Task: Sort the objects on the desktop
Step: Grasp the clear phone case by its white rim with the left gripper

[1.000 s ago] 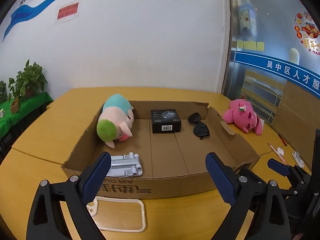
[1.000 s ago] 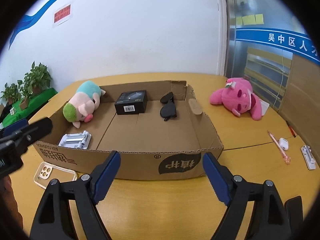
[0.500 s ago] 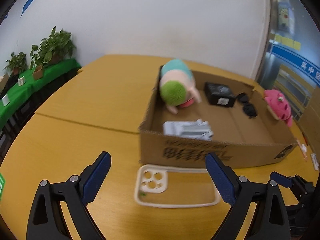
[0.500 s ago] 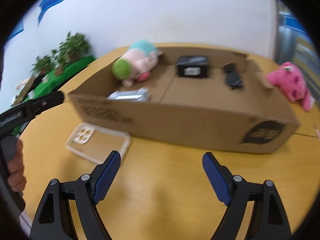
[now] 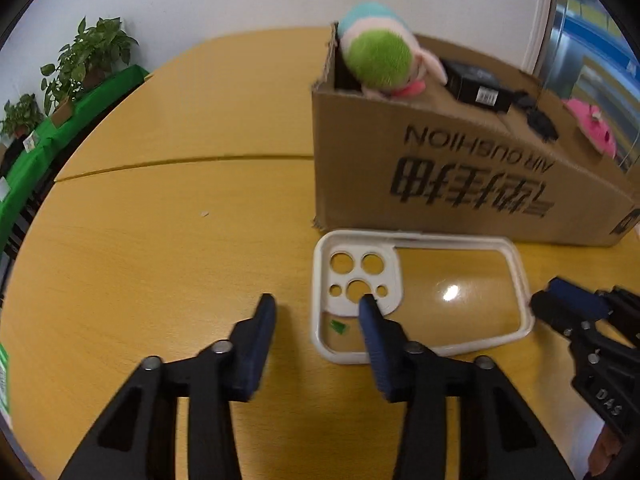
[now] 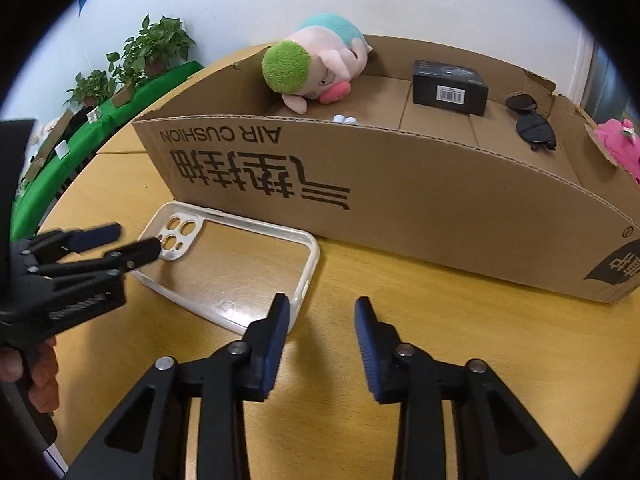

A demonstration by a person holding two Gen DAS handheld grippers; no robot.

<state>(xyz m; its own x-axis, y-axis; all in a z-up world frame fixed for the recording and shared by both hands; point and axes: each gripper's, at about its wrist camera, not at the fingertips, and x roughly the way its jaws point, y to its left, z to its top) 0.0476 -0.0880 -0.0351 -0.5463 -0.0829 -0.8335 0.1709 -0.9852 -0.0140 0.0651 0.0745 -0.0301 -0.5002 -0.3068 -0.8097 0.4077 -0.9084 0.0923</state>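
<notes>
A clear phone case with a white rim (image 5: 420, 292) lies flat on the yellow table in front of the cardboard box (image 5: 460, 168); it also shows in the right wrist view (image 6: 236, 264). My left gripper (image 5: 318, 306) is open, low over the table, with its right finger over the case's camera cut-out and its left finger outside the case's short end. My right gripper (image 6: 320, 308) is open, its left finger beside the case's other end. The box (image 6: 400, 184) holds a green-haired pig plush (image 6: 316, 68), a black box (image 6: 450, 86) and sunglasses (image 6: 532, 122).
A pink plush (image 6: 618, 144) lies on the table beyond the box's right end. Potted plants (image 5: 84, 64) on a green shelf stand past the table's left edge. A white wall is behind.
Both grippers have dropped and moved left and forward to the phone case, and their fingers have narrowed. The left gripper now straddles the case's camera end; the right is at its other end.
</notes>
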